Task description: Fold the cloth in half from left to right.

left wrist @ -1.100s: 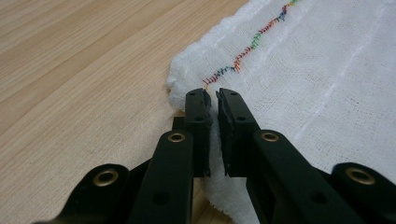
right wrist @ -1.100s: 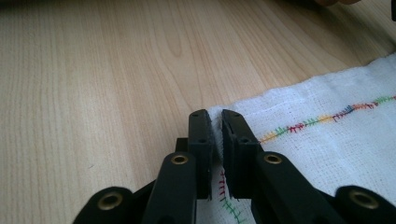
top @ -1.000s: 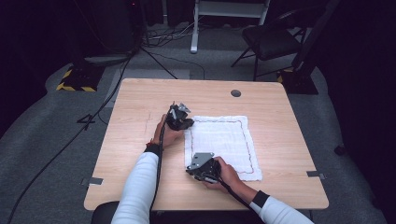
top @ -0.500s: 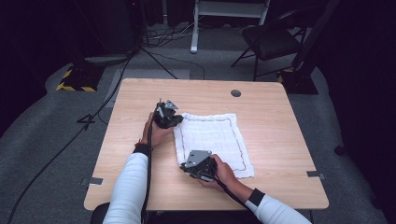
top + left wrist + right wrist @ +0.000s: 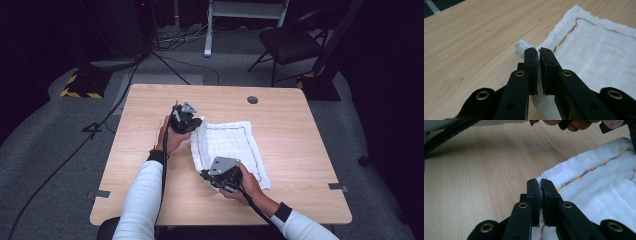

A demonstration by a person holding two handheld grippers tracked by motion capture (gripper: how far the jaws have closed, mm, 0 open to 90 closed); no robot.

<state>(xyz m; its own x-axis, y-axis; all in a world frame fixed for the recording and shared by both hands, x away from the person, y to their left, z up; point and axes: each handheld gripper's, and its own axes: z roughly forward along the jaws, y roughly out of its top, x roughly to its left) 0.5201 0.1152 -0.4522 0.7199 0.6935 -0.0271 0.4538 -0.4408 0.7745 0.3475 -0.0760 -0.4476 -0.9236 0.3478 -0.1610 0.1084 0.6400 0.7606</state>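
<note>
A white cloth (image 5: 232, 145) with a multicoloured stitched border lies on the wooden table (image 5: 295, 135), its left edge raised. My left gripper (image 5: 194, 125) is shut on the cloth's far left corner. In the left gripper view the jaws (image 5: 539, 51) pinch a bunched bit of cloth (image 5: 599, 55) between them. My right gripper (image 5: 207, 175) is shut on the near left corner. In the right gripper view the closed jaws (image 5: 539, 182) hold the hem of the cloth (image 5: 604, 187), with the other hand at the top edge.
A small round hole (image 5: 252, 100) sits near the table's far edge. Bare wood lies left of the cloth. Beyond the table stand a dark chair (image 5: 290, 45) and a white stand leg (image 5: 207, 30), with cables on the grey floor.
Both grippers have risen and shifted left with the cloth's left corners. The cloth, flat and square before, now has its left edge lifted and looks narrower.
</note>
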